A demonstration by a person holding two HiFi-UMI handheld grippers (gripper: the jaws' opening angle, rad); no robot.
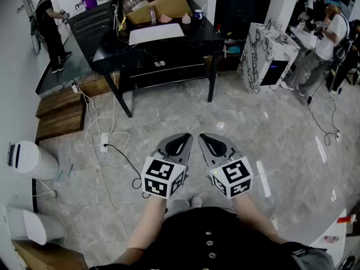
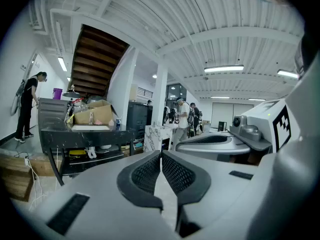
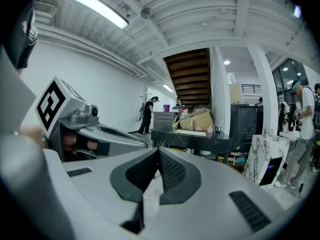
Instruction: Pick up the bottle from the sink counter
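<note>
Both clenched and empty: left gripper (image 1: 184, 138) and right gripper (image 1: 205, 138), side by side above the marble floor (image 1: 270, 134). Counter (image 1: 264, 52) well ahead, to the right. The bottle is too small to tell. Black table (image 1: 163, 41) ahead.

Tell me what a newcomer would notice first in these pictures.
Front and centre in the head view, the left hand-held gripper and right hand-held gripper are held side by side over the floor, both shut and empty. Beyond them stands a black table cluttered with a cardboard box. White cables trail over the marble floor at the left.
</note>
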